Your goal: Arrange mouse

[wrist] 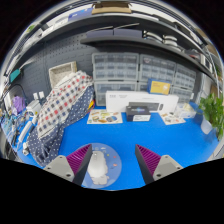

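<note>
Claw (112, 165) hovering spread over one mouse
The single pale, rounded mouse (99, 167) is lying on the blue tabletop (150, 135), sitting between the two fingers, untouched.

Blue table (150, 135), plaid cloth (60, 108), white drawer cabinets (140, 70), green plant (213, 112)

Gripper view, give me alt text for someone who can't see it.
A white mouse lies on a blue table between the open claw fingers, with a gap on each side. Beyond sit a plaid cloth and a printer.
</note>
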A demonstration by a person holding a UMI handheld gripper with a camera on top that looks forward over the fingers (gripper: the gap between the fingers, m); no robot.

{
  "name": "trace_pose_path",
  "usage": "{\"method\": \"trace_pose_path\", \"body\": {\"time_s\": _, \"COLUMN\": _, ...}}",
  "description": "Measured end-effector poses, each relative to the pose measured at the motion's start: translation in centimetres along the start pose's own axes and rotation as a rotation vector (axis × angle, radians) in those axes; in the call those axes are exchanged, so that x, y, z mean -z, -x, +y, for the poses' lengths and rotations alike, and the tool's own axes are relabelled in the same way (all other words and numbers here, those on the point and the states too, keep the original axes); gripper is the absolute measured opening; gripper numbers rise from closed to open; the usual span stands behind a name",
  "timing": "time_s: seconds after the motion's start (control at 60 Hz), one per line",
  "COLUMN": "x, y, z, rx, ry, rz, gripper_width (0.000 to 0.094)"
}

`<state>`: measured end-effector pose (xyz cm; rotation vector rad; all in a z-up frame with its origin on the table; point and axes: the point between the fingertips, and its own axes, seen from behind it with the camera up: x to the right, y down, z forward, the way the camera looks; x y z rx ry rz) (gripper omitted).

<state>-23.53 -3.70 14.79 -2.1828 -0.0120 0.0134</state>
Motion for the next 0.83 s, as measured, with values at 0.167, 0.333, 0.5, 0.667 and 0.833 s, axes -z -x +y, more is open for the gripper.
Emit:
{"method": "trace_pose_path", "body": {"time_s": 0.167, "x": 5.1, "y": -5.6, "z": -1.6, "rx": -0.011, "ry": -0.071, "rz": 0.023, "gripper_width": 0.0877}}
{"method": "trace_pose_path", "body": {"time_s": 0.333, "x": 9.3, "y": -12.0, "z": -0.8, "rx": -0.018, "ry": -0.108, "rz": 0.051, "gripper_width": 0.0878}}
{"method": "trace_pose_path", "body": {"time_s": 0.5, "x": 12.4, "y": -17.3, "z": 1.5, "rx": -0.028, "ry": -0.114, "rz": 0.066, "gripper_width": 0.0871}}
{"method": "trace_pose_path", "body": {"time_s": 0.667, "x": 14.6, "y": -20.9, "z": 4.4, "rx": -0.022, "ry": -0.105, "rz": 0.064, "gripper_width": 0.0867}}
{"method": "trace_pose_path", "body": {"time_s": 0.833, "x": 16.4, "y": -23.0, "z": 6.0, "rx": -0.042, "ry": -0.103, "rz": 0.058, "gripper_width": 0.0867}}
